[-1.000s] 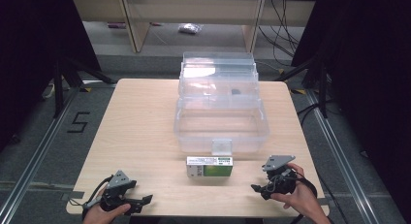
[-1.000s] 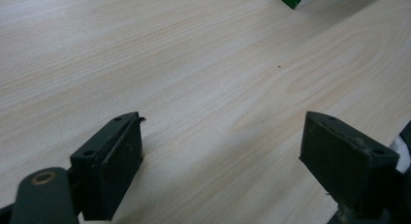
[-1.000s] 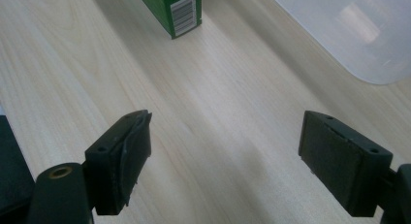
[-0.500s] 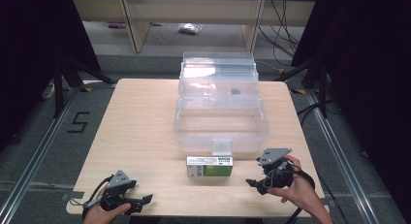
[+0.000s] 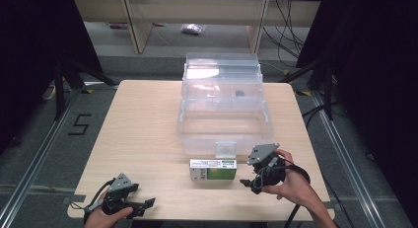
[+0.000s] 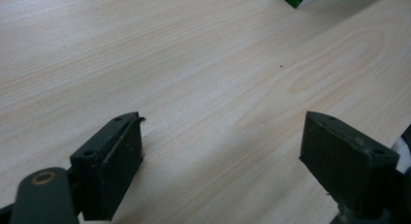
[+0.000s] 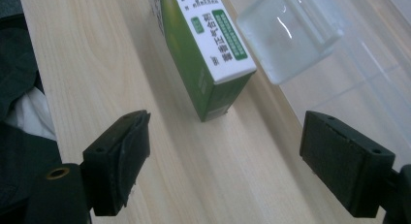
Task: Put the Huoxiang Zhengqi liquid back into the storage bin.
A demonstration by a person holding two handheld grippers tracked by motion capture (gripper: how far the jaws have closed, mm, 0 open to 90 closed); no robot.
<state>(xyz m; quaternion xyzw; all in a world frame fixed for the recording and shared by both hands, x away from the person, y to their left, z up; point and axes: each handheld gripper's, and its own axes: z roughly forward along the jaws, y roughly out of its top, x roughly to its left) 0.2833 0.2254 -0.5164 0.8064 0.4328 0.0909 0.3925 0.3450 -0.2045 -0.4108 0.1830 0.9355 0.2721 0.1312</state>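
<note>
The small green-and-white cardboard box point(image 5: 213, 169) lies flat on the pale wooden counter point(image 5: 143, 134), just in front of the clear plastic storage bin point(image 5: 224, 114) and close beneath the bin's frosted front latch point(image 5: 226, 148). The right claw point(image 5: 249, 183) hovers just beside the box's right end, jaws spread wide and holding nothing; in the right gripper view the box's end point(image 7: 213, 54) sits ahead of the open jaws, with the latch point(image 7: 286, 35) to one side of it. The left claw point(image 5: 143, 204) rests low near the front-left edge of the counter, well apart from the box, its jaws also wide and empty.

The main risk lies in how near the box sits to the bin. If the right claw goes in at a slant, the jaw on the bin side could catch the latch or the bin's wall instead of sliding past the box, and that would likely shove the bin or skew the grip. The box looks light and its card smooth, so a jaw touching it first on one side could simply push it along the counter. Closing on only the end corner could let it pivot and drop. Squeezing hard might crush the thin card.
</note>
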